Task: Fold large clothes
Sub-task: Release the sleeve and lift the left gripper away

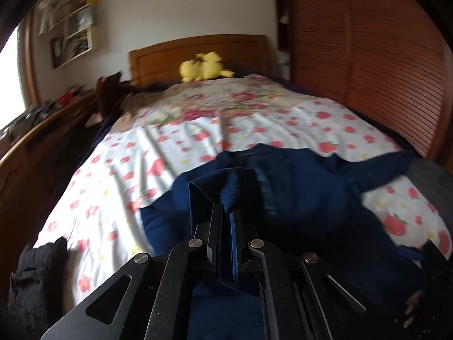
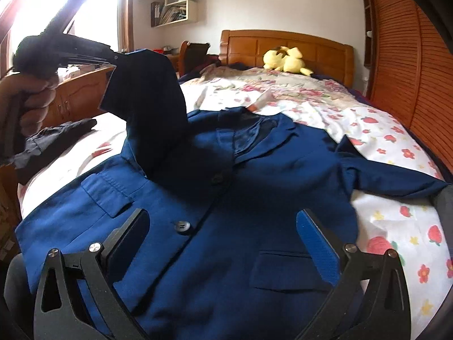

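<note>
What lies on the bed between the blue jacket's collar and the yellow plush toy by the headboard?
Only floral bedding; no other object between the blue jacket collar and the yellow plush toy. Clearest in the right wrist view.

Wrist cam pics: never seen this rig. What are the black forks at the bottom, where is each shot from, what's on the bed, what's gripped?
No robot here: a person carries a handheld two-finger gripper in each hand, each with a fisheye camera looking along its fingers. The black forks are those fingers.

First picture, from the left gripper: its jaws are shut on a fold of the blue jacket's sleeve.

Second picture, from the right gripper: jaws wide open, holding nothing, above the blue jacket. At upper left you see the person's hand with the left gripper, lifting the sleeve off the jacket.

The jacket lies front up, buttons showing, on a floral bedspread. Also on the bed: a yellow plush toy by the headboard and a dark garment at the left edge.
</note>
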Action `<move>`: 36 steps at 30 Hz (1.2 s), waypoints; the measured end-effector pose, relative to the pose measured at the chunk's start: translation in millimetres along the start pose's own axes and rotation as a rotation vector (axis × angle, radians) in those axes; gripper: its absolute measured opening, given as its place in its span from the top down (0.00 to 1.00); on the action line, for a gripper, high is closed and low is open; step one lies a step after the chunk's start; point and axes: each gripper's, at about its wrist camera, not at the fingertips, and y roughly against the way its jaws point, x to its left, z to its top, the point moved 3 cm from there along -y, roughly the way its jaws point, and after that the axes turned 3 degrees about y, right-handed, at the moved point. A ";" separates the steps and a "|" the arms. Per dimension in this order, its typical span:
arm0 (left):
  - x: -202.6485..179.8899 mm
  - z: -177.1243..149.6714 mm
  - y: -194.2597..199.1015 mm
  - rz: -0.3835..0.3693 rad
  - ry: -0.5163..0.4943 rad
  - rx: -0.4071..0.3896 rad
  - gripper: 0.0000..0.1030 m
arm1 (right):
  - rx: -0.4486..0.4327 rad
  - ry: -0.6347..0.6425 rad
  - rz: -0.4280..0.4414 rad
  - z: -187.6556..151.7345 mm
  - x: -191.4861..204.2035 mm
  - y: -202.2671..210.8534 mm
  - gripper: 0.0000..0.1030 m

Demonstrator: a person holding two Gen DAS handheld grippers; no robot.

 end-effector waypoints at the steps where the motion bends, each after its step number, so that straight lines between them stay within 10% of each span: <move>1: -9.7 -2.2 4.1 -0.012 -0.015 -0.005 0.96 | -0.003 -0.006 -0.009 -0.8 -4.5 3.8 0.00; 22: -47.6 -87.9 15.2 -0.102 0.041 0.047 0.91 | 0.001 -0.056 -0.042 -5.6 -25.8 11.7 0.00; 27: -30.9 -101.7 37.7 -0.133 0.099 0.015 0.63 | 0.027 -0.033 -0.033 -9.0 -13.9 -0.4 0.00; 36: 6.0 -130.8 69.8 -0.025 0.132 -0.054 0.58 | 0.057 -0.016 0.091 -13.4 23.4 -19.8 0.00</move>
